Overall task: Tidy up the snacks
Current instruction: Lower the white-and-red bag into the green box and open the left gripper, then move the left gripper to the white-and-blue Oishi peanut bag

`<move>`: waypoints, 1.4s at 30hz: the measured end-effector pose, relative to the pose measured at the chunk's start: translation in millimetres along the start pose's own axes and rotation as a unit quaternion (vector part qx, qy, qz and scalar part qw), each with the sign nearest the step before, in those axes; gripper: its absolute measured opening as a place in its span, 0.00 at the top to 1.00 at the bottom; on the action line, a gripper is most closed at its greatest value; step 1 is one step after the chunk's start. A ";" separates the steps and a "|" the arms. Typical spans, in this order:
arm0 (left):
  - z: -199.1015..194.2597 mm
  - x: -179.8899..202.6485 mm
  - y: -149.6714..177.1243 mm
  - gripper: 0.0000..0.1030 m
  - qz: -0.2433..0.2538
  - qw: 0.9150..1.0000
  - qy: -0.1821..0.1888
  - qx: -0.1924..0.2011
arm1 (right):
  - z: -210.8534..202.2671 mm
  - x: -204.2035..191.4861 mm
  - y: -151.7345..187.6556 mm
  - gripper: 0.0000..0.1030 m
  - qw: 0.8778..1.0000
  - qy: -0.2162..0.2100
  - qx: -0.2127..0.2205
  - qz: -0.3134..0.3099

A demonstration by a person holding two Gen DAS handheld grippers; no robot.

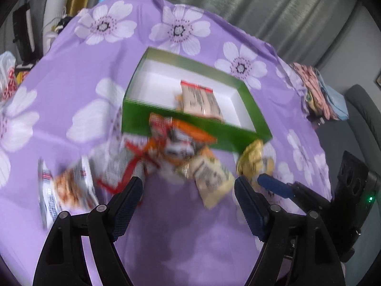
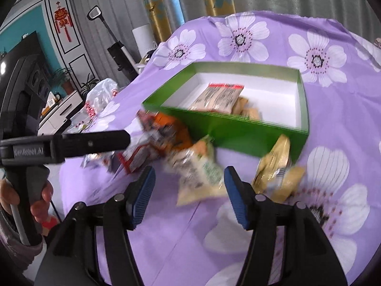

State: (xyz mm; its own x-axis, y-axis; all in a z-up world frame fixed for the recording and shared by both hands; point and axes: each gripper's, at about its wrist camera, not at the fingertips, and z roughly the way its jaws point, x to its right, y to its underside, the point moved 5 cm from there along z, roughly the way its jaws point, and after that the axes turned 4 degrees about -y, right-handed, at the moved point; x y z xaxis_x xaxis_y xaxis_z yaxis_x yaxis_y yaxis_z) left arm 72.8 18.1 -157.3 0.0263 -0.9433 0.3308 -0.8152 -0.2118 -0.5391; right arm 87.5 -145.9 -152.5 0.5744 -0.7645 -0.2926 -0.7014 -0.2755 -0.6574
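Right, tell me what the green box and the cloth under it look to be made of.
Green box: likely thin cardboard, with a smooth, slightly glossy green outside, a plain white inside and sharp folded edges. Purple cloth: seems a light woven fabric, matte, printed with white flowers; it creases and drapes over the table edge.

Black tongs [image 2: 189, 196], blue ribbed pads [image 2: 142, 196], silver pivot screws.
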 end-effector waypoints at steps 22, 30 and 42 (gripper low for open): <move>-45.6 -116.4 32.9 0.23 -0.096 0.989 -0.098 0.051 | 44.0 -96.1 38.8 0.39 0.993 -0.087 -0.069 -0.044; -30.9 -129.6 27.2 0.23 -0.106 0.990 -0.083 0.045 | 79.3 -122.9 23.8 0.39 0.987 -0.117 -0.089 -0.066; -15.7 -135.4 13.9 0.23 -0.094 0.992 -0.074 0.036 | 128.5 -138.4 5.0 0.33 0.982 -0.140 -0.103 -0.069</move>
State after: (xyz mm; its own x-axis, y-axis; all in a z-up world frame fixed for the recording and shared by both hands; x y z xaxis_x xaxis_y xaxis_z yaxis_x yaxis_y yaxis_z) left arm 48.8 146.8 -197.4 0.2633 -0.9116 0.3158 -0.7448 -0.4001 -0.5340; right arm 58.7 33.4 -204.5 0.7429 -0.5292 -0.4098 -0.6632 -0.4989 -0.5580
